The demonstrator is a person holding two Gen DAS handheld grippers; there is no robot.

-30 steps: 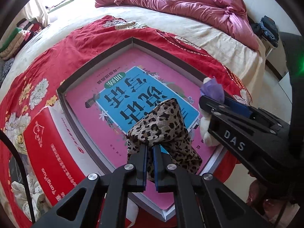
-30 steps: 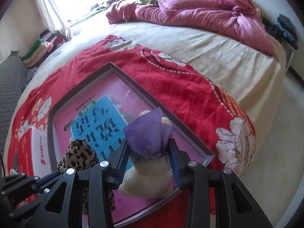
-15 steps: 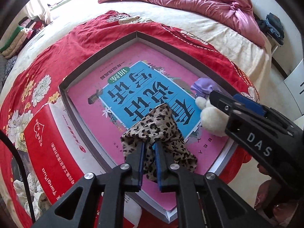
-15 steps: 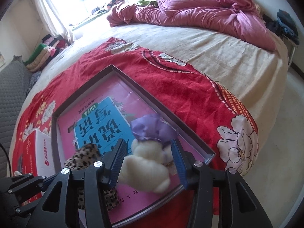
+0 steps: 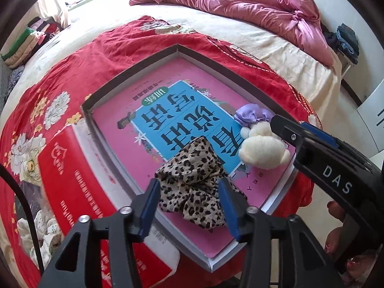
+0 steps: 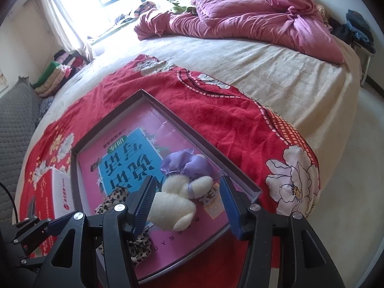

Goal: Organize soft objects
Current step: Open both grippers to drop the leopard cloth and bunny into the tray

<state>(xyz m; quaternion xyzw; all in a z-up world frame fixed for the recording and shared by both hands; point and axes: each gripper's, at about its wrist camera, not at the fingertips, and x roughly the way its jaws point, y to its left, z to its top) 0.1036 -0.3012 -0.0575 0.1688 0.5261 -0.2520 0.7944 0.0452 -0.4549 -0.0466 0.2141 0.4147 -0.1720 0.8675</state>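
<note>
A shallow grey-rimmed box (image 5: 134, 79) (image 6: 115, 122) with a pink and blue printed floor lies on the red flowered cloth. A crumpled leopard-print cloth (image 5: 194, 182) (image 6: 115, 199) lies on that floor between the fingers of my left gripper (image 5: 189, 206), whose jaws are opening and stand clear of it. A cream plush toy with a purple cap (image 6: 180, 196) (image 5: 261, 144) lies in the box's near right corner. My right gripper (image 6: 187, 204) straddles it with opening jaws; the left pad is close to the plush, the right one apart.
A red and white carton (image 5: 72, 182) (image 6: 52, 196) stands left of the box. The red cloth (image 6: 228, 124) covers the near part of a cream bed; a crumpled pink quilt (image 6: 240, 16) lies at its far end. Folded clothes (image 6: 60, 72) are stacked by the window.
My left gripper, shut on the leopard cloth before, has opened and the cloth now lies loose in the box. The right jaws have widened and the plush has dropped onto the box floor.
</note>
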